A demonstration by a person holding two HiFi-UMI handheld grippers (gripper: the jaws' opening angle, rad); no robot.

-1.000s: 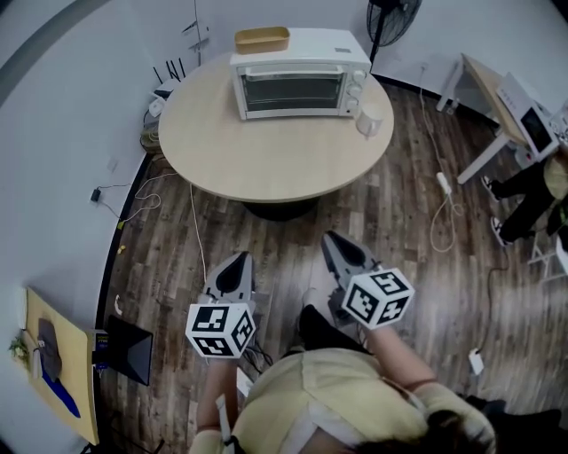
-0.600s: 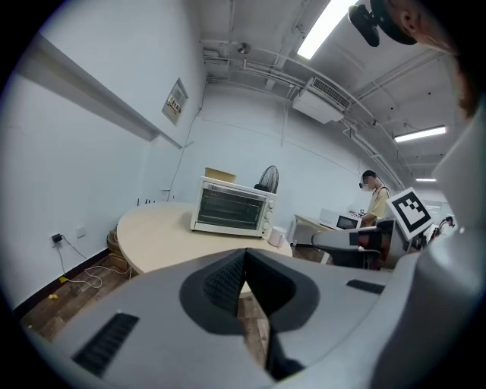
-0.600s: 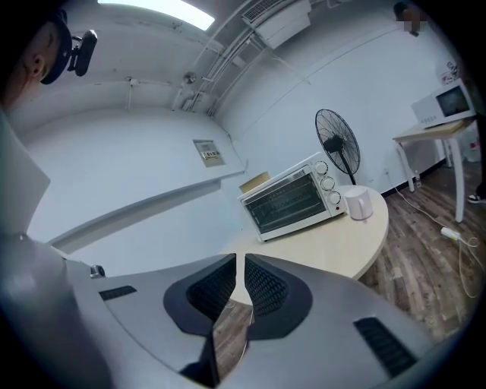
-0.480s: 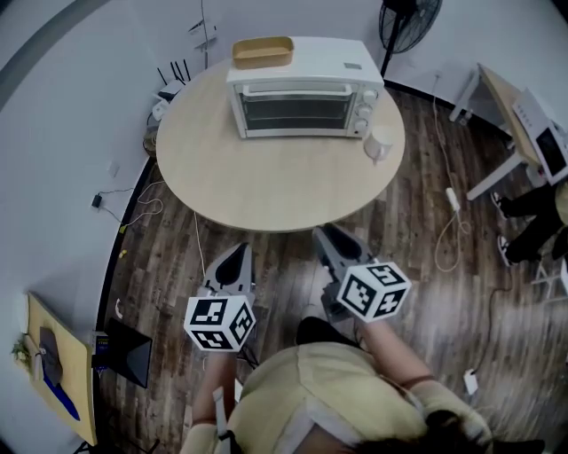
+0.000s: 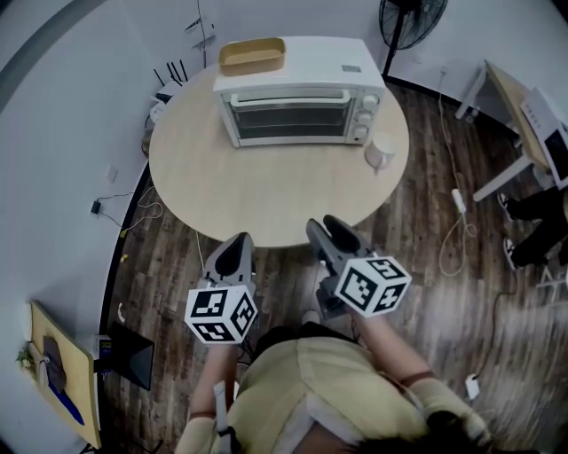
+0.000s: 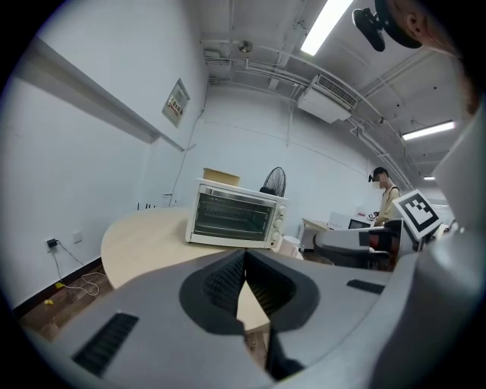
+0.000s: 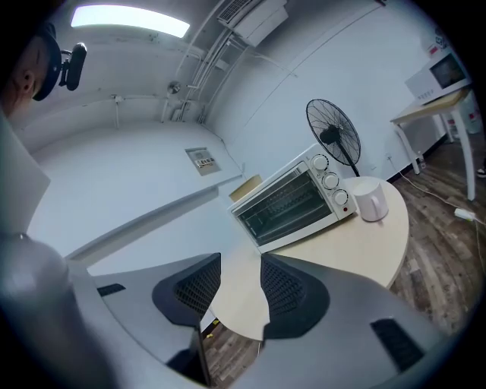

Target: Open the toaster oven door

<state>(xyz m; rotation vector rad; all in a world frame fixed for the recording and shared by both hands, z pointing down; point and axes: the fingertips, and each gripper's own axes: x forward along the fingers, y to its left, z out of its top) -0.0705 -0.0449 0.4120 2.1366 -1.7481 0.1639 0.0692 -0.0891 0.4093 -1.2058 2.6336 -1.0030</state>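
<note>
The toaster oven (image 5: 297, 102) sits at the round table's (image 5: 266, 199) far side, door upright and closed as far as I can tell. My right gripper's (image 5: 328, 232) jaws have just been opening, wide and empty, likely readying for the handle; my left gripper (image 5: 236, 246) is pinched together, empty, kept spare.

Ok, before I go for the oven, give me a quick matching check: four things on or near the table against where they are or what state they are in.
Things:
1. toaster oven door
2. wooden tray
3. white cup
4. fan

Place or state:
A. on the table, beside the knob end of the toaster oven
B. off the table, beyond it by the wall
C. shut
D. on top of the toaster oven

Pairs: 1-C, 2-D, 3-A, 4-B
</note>
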